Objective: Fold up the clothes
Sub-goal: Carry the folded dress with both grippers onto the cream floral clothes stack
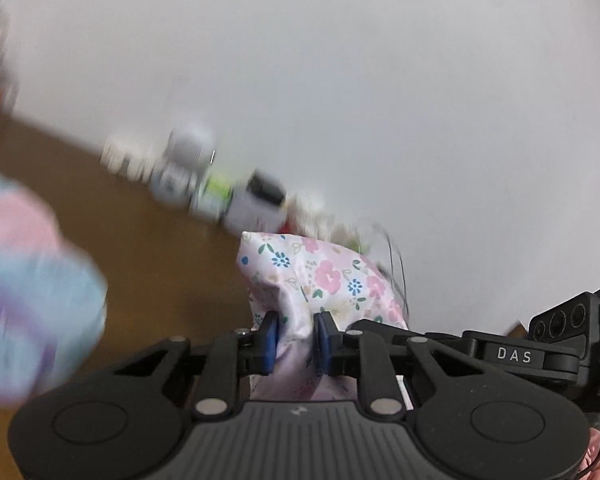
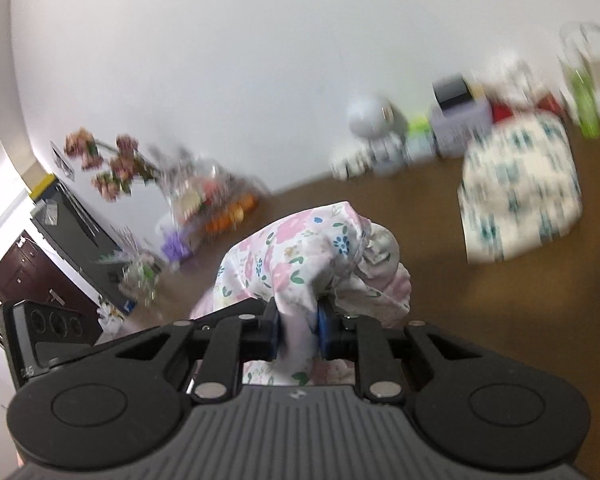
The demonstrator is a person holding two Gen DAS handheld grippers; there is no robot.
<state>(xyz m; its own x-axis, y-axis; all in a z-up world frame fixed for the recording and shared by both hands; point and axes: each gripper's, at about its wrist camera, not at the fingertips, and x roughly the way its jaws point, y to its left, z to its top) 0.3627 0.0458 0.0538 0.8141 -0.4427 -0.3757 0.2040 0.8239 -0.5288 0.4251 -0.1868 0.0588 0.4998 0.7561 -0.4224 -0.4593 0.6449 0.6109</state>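
A pink floral garment (image 1: 320,276) bunches up between the blue pads of my left gripper (image 1: 296,342), which is shut on a fold of it above the brown table (image 1: 172,264). In the right wrist view the same floral garment (image 2: 300,252) rises in a hump in front of my right gripper (image 2: 298,334), and those pads are also shut on a pinch of the cloth. Both views are blurred by motion. The other gripper's black body (image 1: 564,332) shows at the right edge of the left wrist view.
A blurred pink, blue and lilac cloth pile (image 1: 28,292) lies at the left. A folded white cloth with teal print (image 2: 520,188) sits at the right. Bottles and boxes (image 1: 220,188) line the white wall; flowers and fruit (image 2: 204,196) stand at the table's far left.
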